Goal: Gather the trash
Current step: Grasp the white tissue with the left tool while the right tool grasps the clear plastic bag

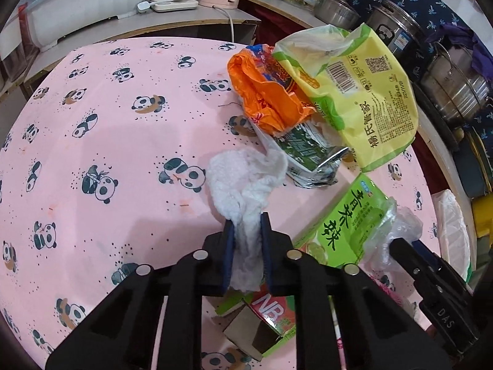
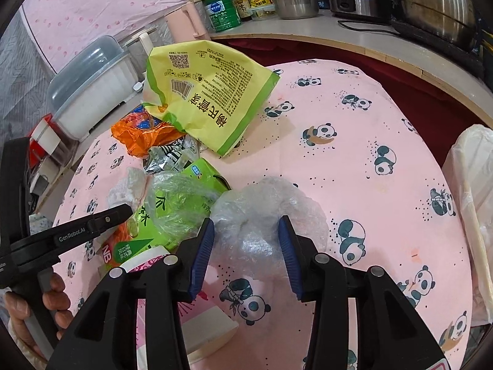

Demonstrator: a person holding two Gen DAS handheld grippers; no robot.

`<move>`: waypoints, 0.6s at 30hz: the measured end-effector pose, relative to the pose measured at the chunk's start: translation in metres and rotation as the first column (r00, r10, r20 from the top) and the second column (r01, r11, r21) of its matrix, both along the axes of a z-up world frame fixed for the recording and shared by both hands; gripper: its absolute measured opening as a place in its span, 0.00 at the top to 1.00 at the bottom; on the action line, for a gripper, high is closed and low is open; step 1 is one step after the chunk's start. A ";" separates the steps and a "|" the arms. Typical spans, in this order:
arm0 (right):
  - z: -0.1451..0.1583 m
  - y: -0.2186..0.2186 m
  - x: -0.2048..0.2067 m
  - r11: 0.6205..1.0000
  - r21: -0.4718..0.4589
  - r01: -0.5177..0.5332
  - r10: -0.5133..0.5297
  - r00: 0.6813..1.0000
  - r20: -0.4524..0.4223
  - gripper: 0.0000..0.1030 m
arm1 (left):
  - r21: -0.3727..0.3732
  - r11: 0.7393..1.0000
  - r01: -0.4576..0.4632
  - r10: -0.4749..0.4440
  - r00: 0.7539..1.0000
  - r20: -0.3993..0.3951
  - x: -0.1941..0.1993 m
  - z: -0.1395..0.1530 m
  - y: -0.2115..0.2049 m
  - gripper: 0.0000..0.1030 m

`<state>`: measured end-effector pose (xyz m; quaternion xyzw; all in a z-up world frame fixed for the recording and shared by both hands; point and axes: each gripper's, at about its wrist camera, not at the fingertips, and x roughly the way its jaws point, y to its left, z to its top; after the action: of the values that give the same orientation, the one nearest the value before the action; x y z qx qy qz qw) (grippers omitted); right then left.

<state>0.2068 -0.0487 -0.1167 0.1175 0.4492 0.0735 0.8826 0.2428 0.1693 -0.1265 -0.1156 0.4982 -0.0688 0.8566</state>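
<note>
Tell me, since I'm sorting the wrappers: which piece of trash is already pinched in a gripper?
The white tissue wad, squeezed between the left gripper pads. The clear plastic wrap sits between wider right gripper fingers.

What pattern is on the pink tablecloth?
Black-and-white pandas on the pink tablecloth, clearest in the left wrist view.

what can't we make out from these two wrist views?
- Left wrist: green box, its near end hidden behind the left claw, which is shut on the white tissue.
- Right wrist: whether the right claw presses the clear plastic wrap; see-through film hides contact.
- Right wrist: white bag, cut off by the right edge.
</note>
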 end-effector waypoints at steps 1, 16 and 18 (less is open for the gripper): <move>0.000 0.000 0.000 1.000 0.001 -0.001 0.001 1.000 0.000 0.61 | 0.002 1.000 0.003 -0.003 1.000 0.005 -0.002 0.002 -0.001 0.87; 0.025 -0.010 -0.019 1.000 -0.014 0.005 -0.004 0.999 0.038 0.95 | 0.011 0.998 0.063 -0.064 0.989 0.135 -0.028 0.059 -0.026 0.89; 0.035 -0.015 -0.024 1.000 -0.012 0.016 -0.015 0.998 0.063 0.95 | 0.009 0.997 0.076 -0.076 0.985 0.152 -0.032 0.067 -0.031 0.89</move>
<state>0.1827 -0.0633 -0.0816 0.1129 0.4206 0.0675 0.8976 0.2106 0.1378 -0.0593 -0.0895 0.4357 -0.1092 0.8890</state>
